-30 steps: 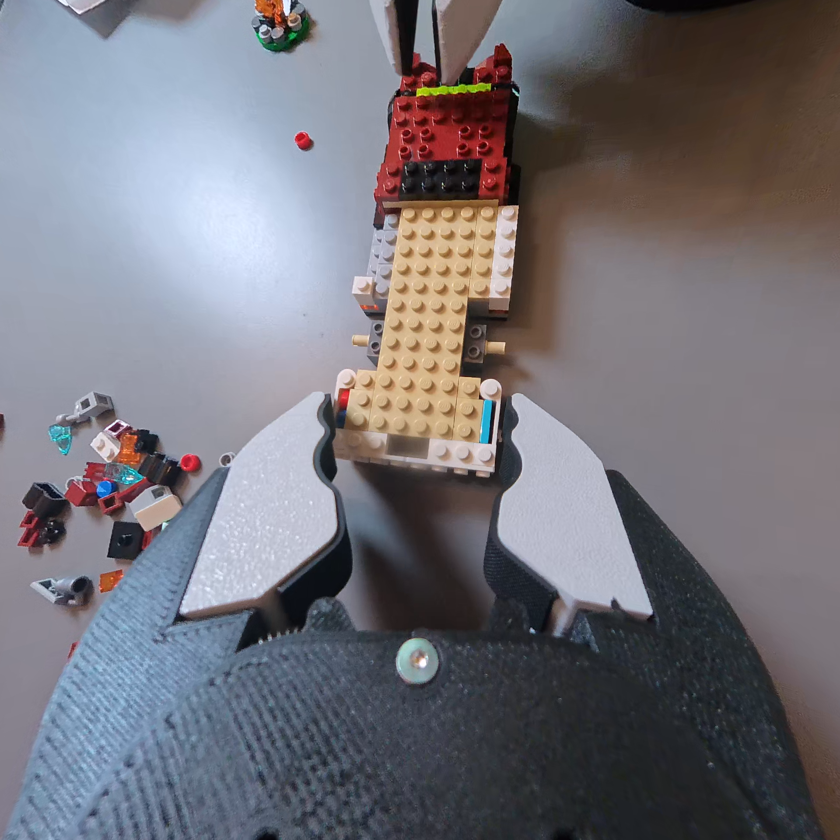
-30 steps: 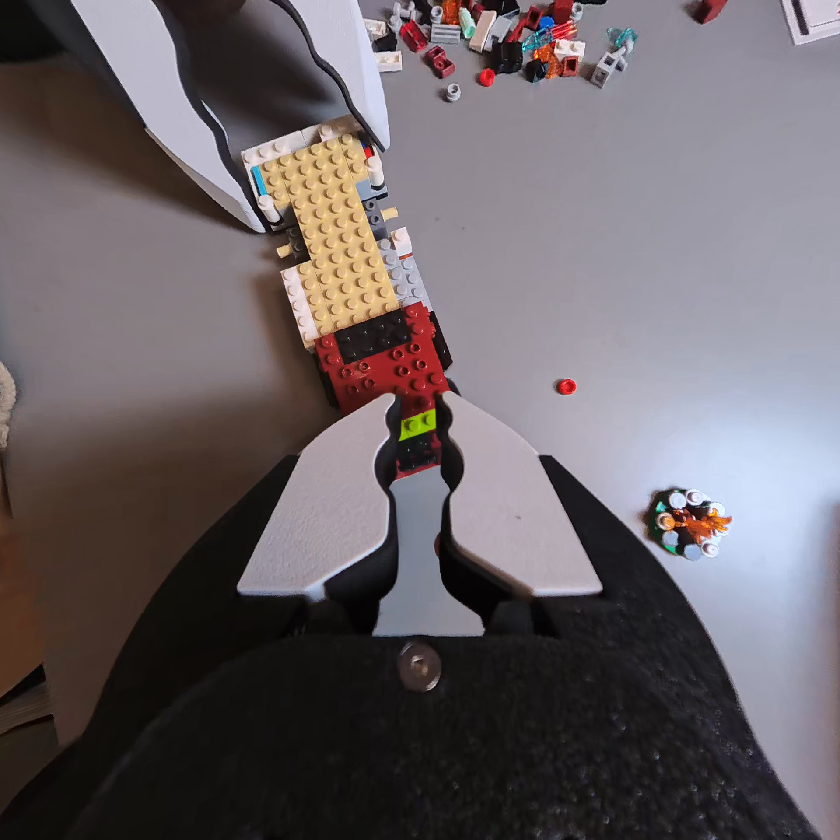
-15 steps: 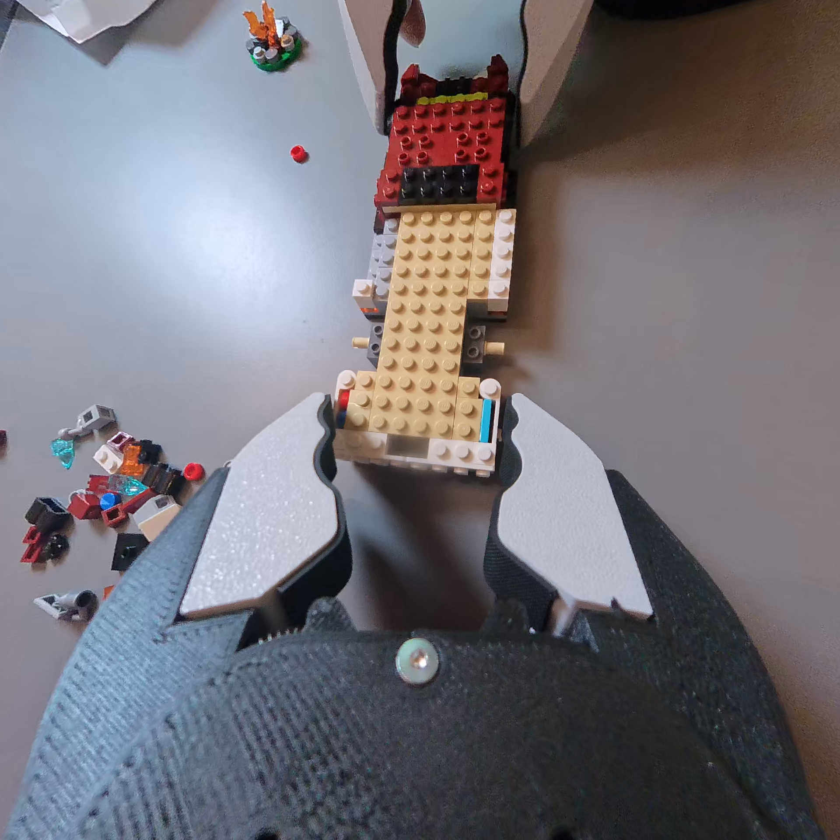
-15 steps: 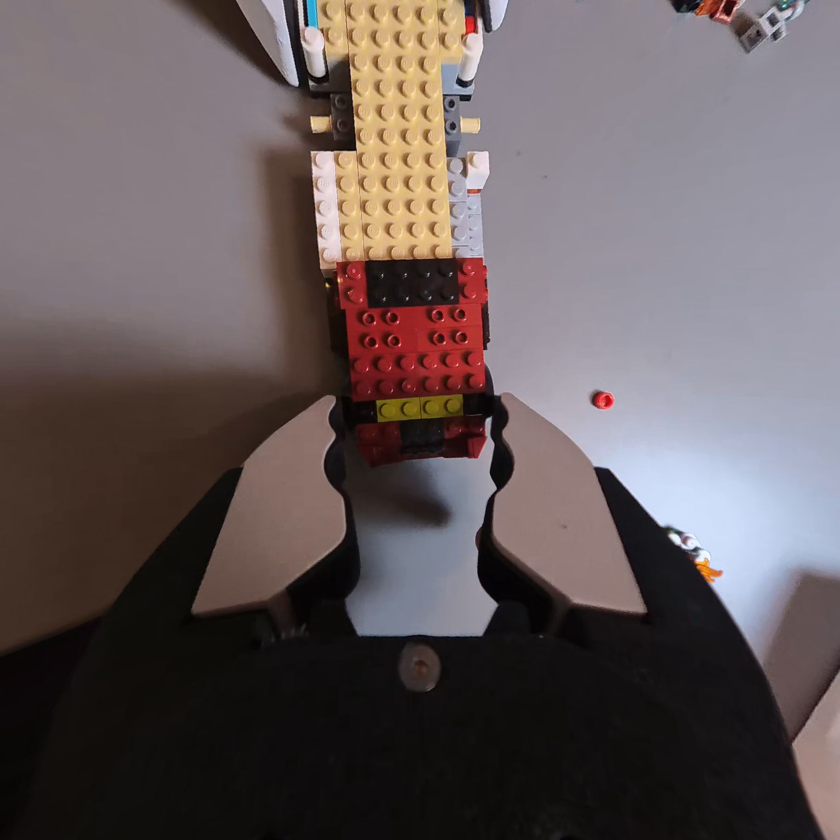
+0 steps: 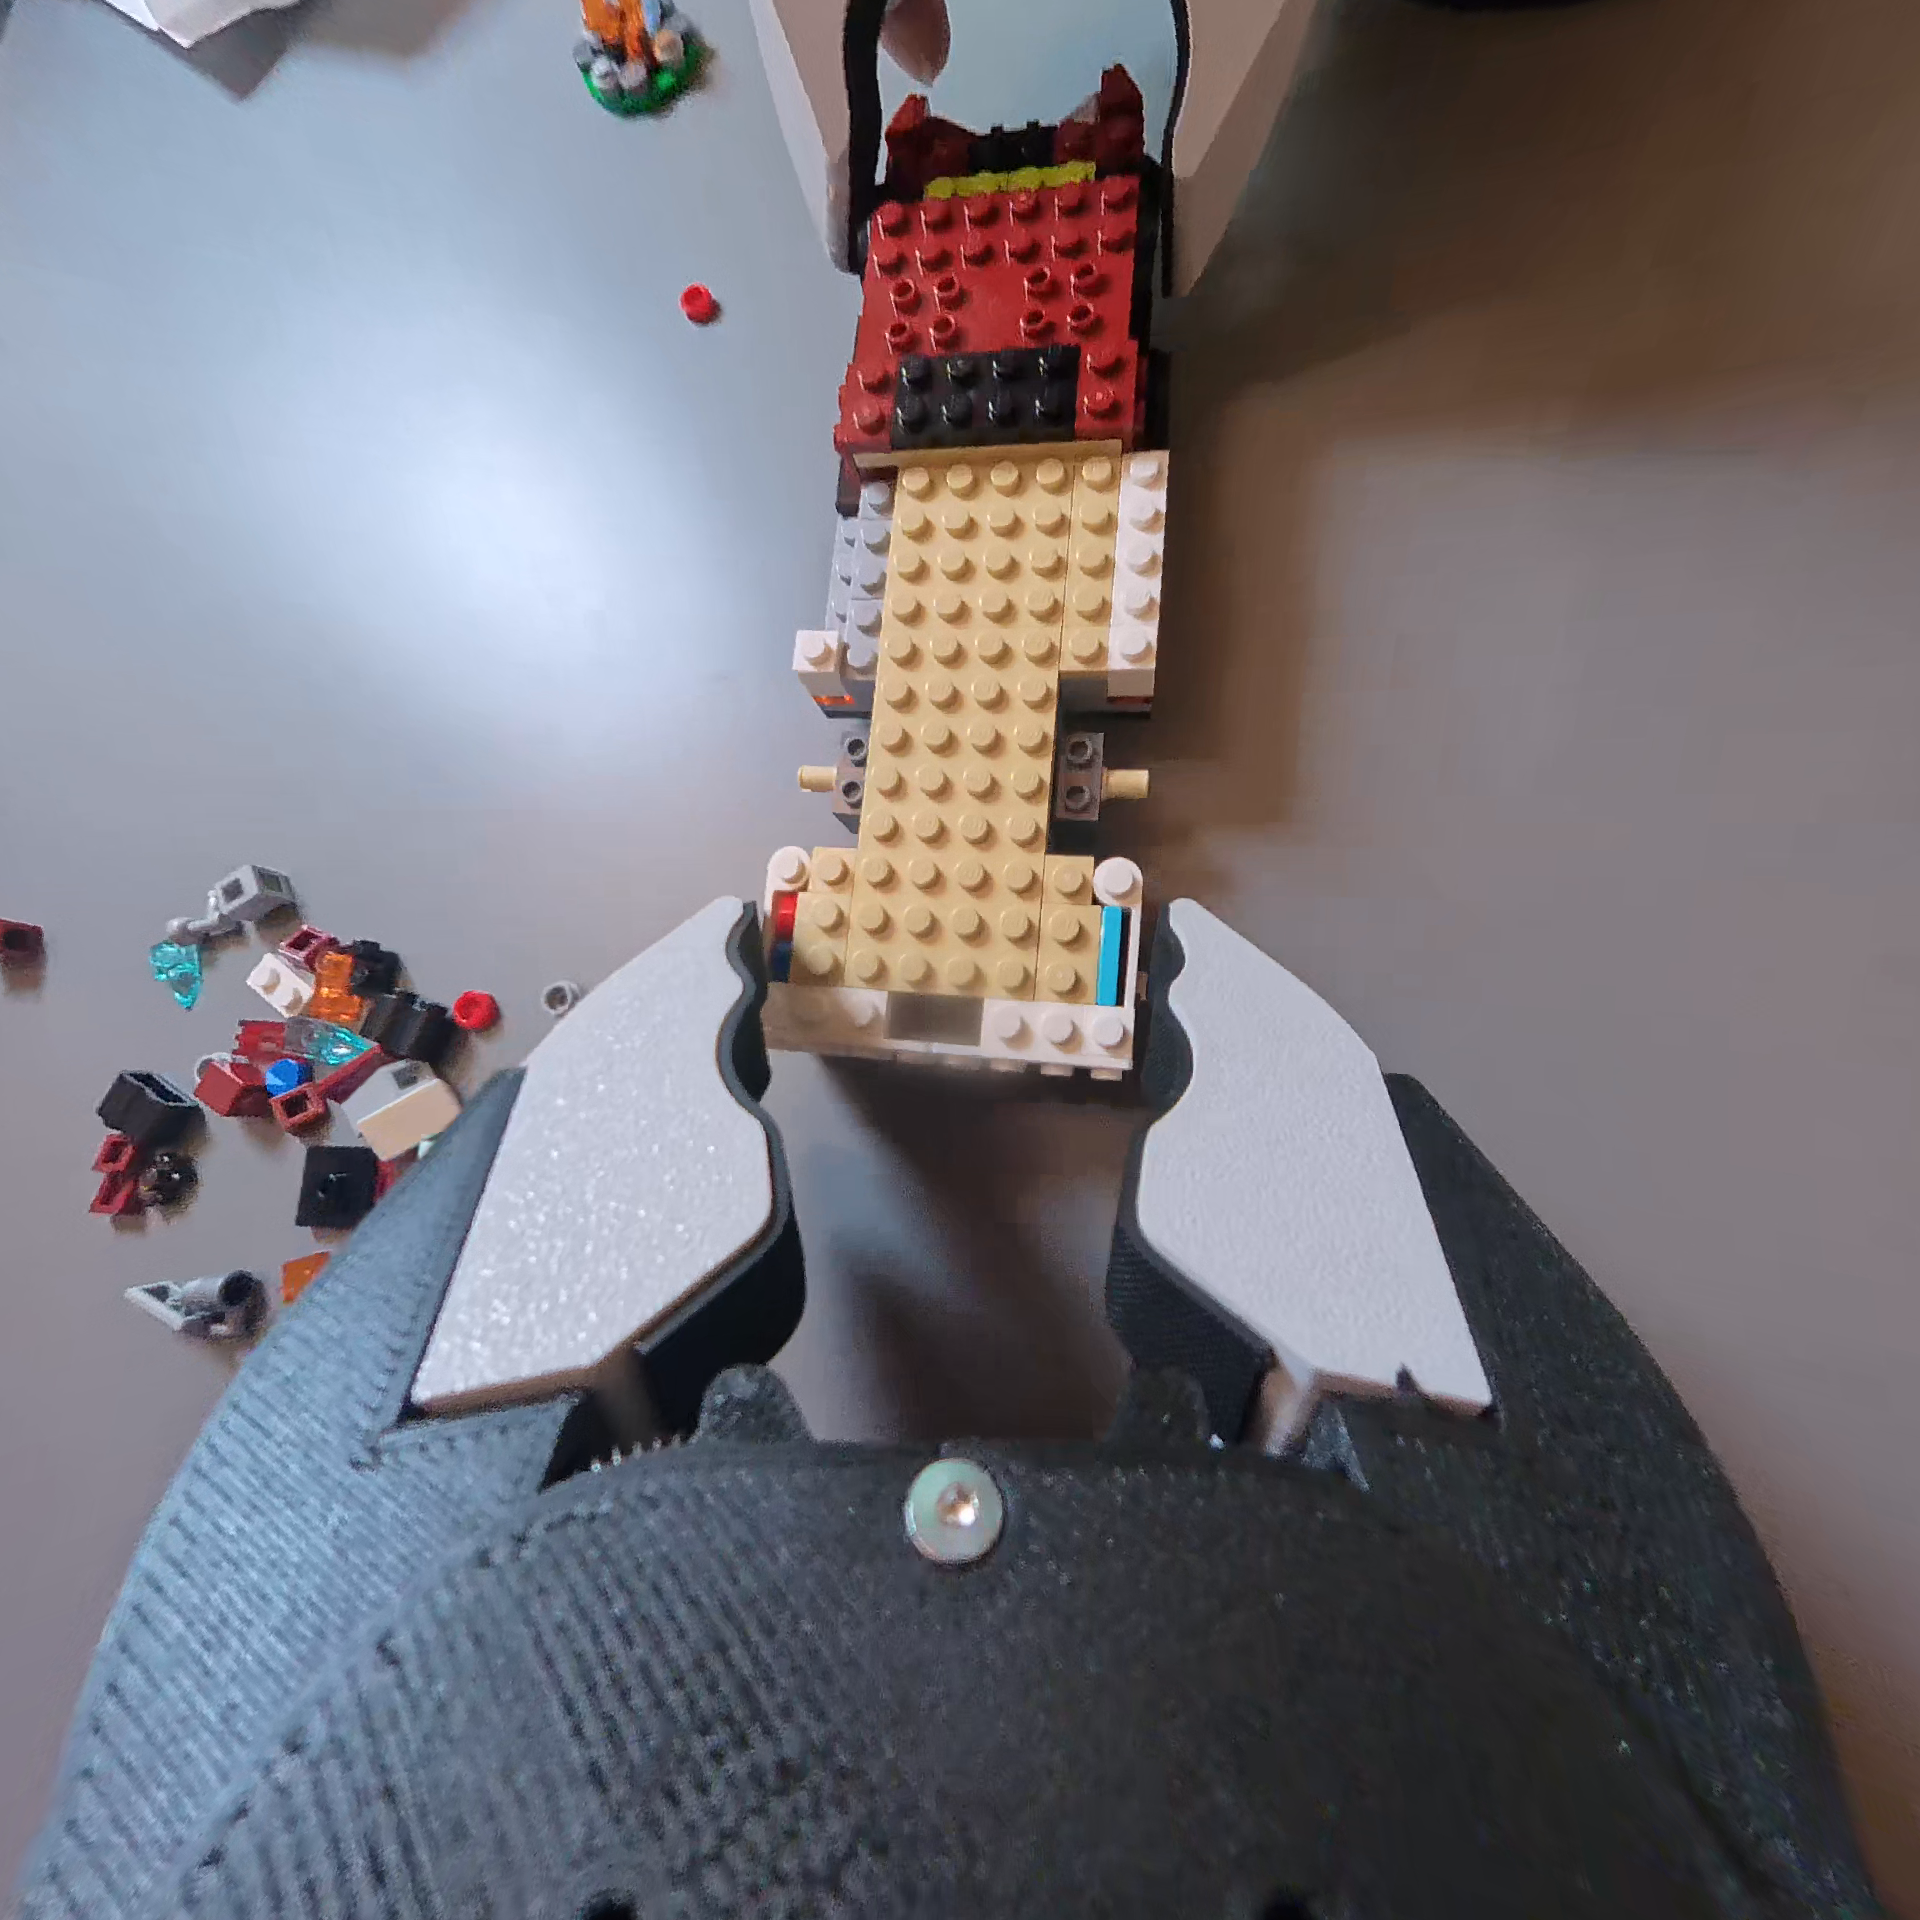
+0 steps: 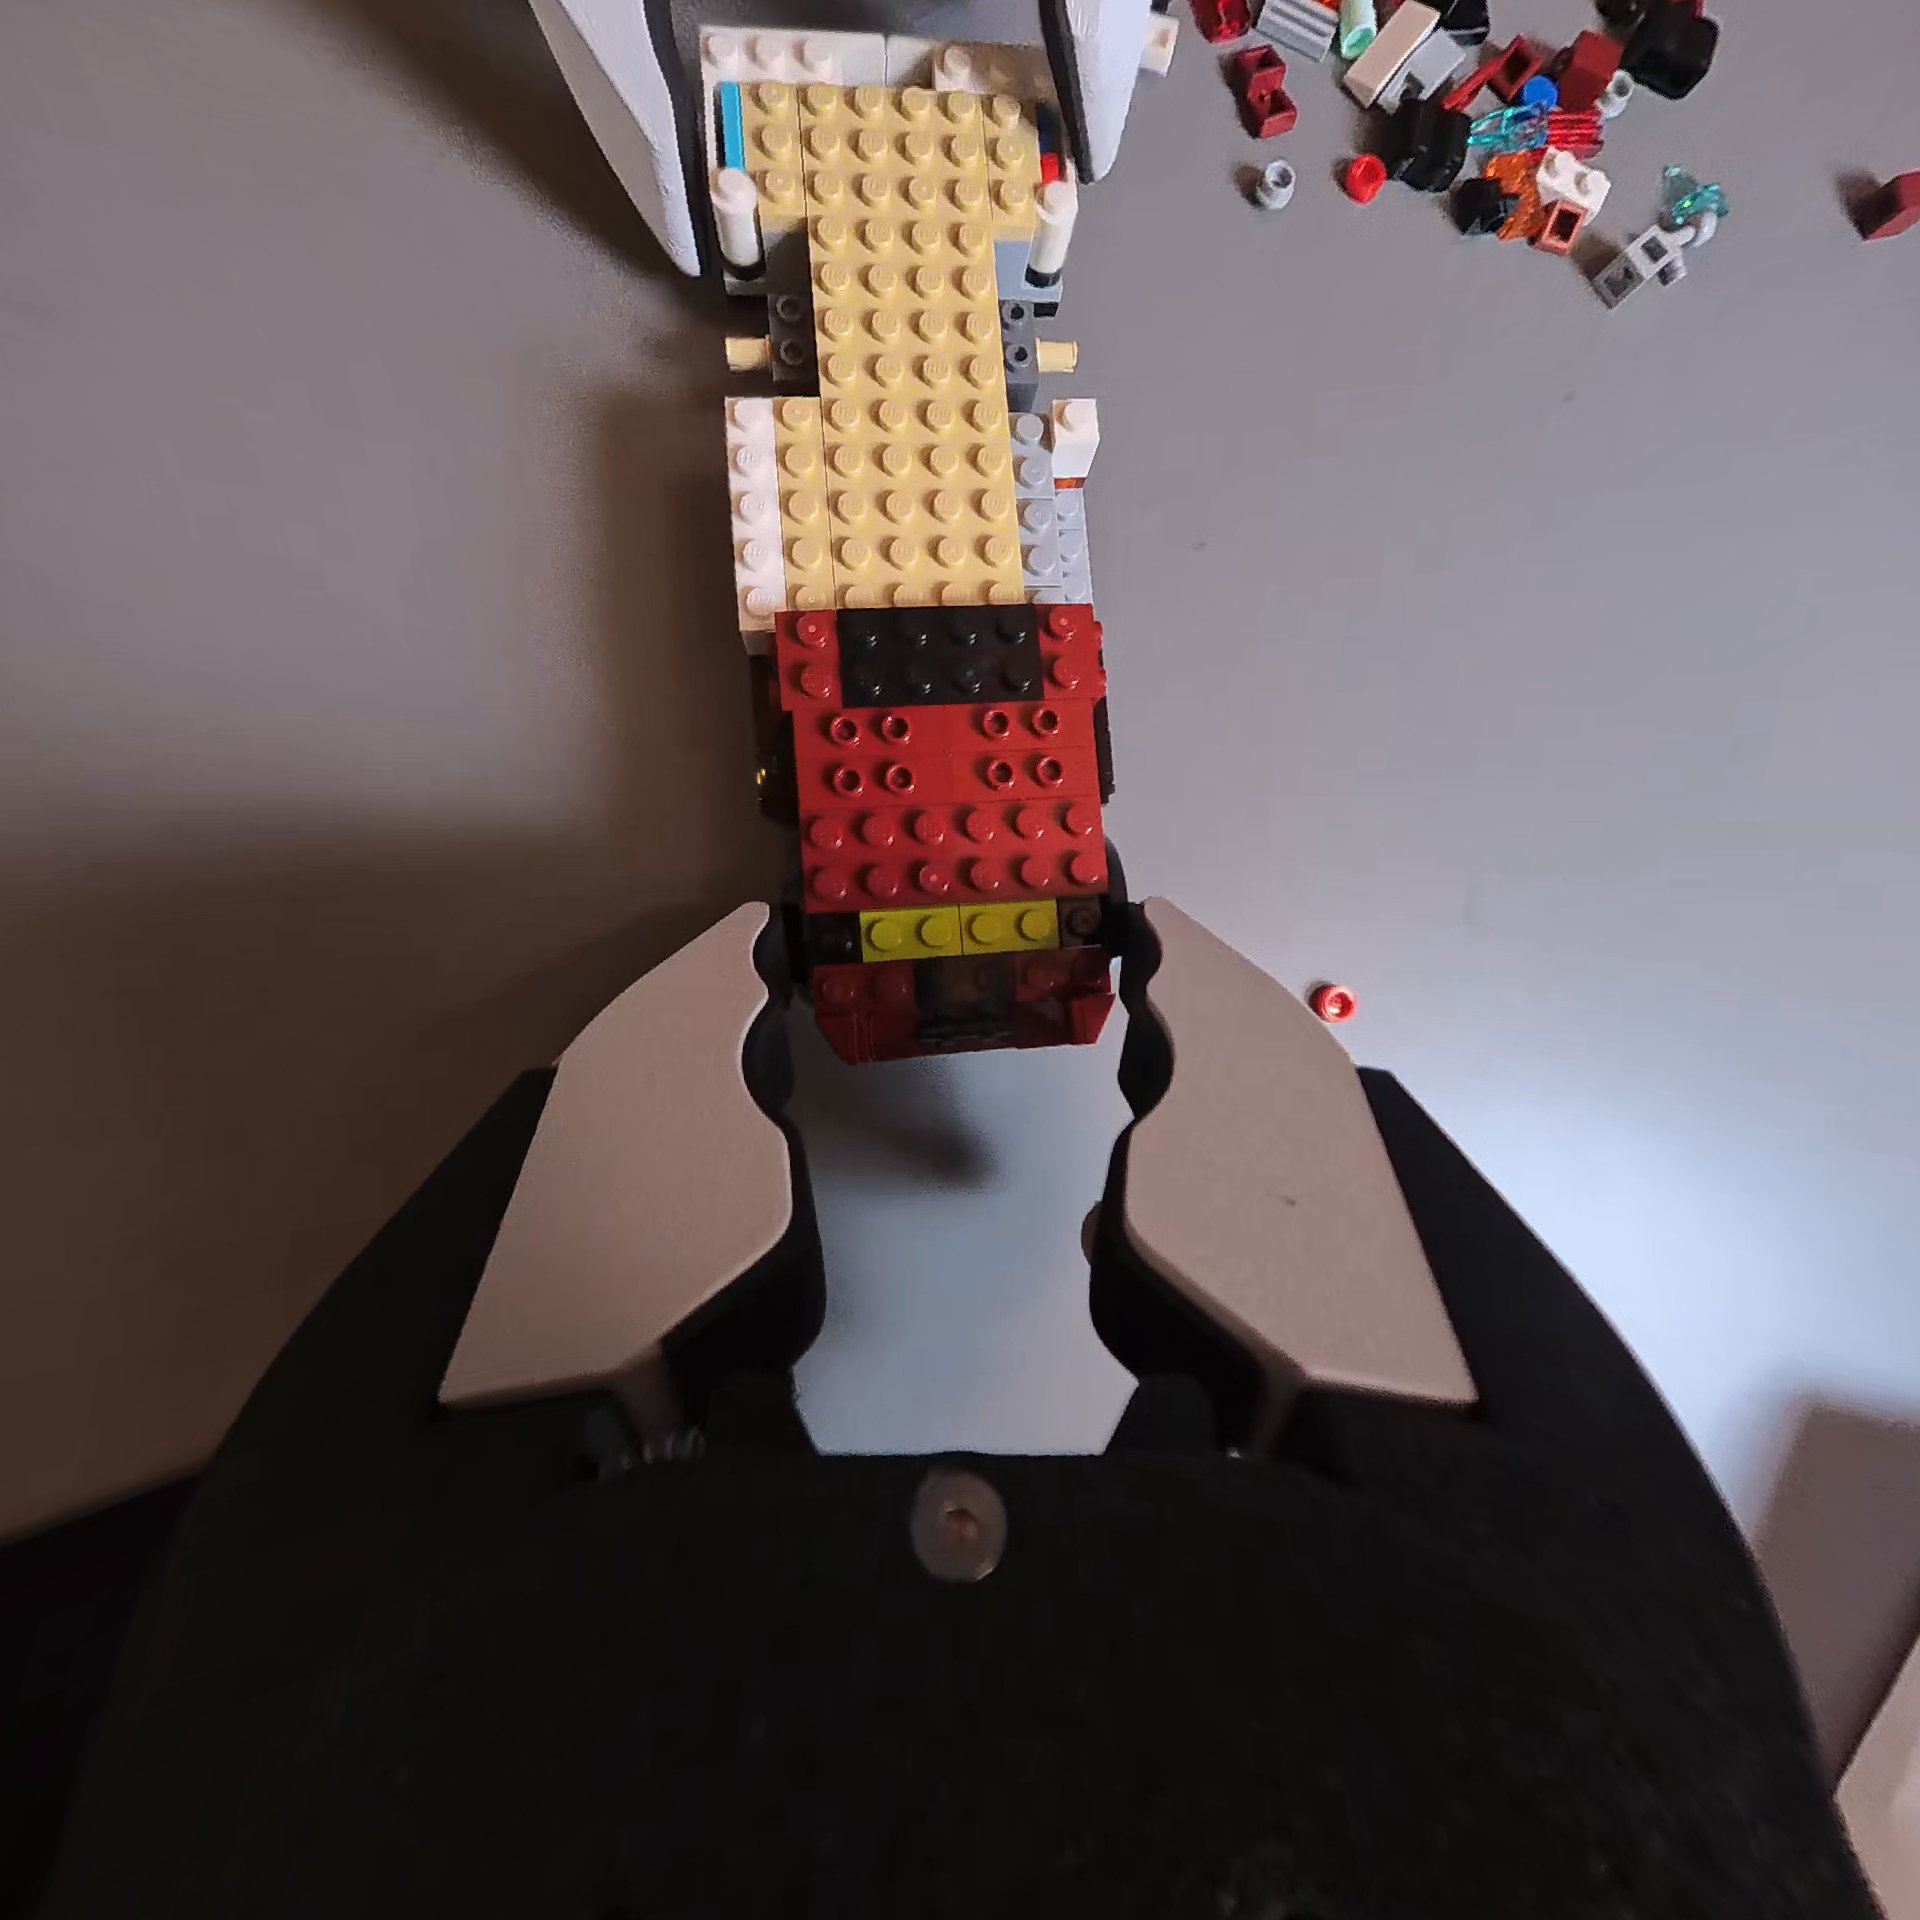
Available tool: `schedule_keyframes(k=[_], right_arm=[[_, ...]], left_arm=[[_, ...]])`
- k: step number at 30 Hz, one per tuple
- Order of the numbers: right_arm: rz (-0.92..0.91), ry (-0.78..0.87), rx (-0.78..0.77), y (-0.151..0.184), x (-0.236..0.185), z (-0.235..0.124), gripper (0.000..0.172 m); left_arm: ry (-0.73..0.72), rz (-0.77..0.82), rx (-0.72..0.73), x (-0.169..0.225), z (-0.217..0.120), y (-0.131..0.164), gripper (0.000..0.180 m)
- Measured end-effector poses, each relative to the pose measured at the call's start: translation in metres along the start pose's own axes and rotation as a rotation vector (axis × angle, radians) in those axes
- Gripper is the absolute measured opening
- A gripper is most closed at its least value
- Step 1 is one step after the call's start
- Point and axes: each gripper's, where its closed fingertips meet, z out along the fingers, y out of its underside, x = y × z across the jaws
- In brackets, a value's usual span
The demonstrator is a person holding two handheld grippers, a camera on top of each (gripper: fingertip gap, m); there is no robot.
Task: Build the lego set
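grey table (image 5: 416, 520) bearing brick model (image 5: 977, 675), loose bricks (image 5: 281, 1049).

Soft indoor light, pale glare patches on the grey table (image 5: 436, 540), dark gripper shadows, wide-angle edge bending, slight blur

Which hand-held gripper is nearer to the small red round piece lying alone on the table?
Right: the piece lies just beside its fingers. The left hand-held gripper is at the model's far end.
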Motion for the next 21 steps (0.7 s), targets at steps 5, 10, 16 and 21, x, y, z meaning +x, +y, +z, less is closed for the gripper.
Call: schedule_keyframes(k=[5,10,16,21], right_arm=[[0.011,0.014,-0.004,0.005,0.003,0.008,0.062],[0.075,0.049,0.145,-0.016,0.019,-0.018,0.068],[0.143,0.439,0.516,-0.081,0.129,-0.090,0.062],[0.116,0.789,0.707,-0.125,0.241,-0.137,0.027]], left_arm=[[-0.032,0.004,-0.016,-0.004,0.002,0.004,0.071],[-0.034,-0.035,0.076,-0.012,-0.015,-0.009,0.075],[-0.207,-0.213,0.482,-0.063,-0.079,-0.058,0.047],[-0.464,-0.243,0.651,-0.103,-0.136,-0.077,0.000]])
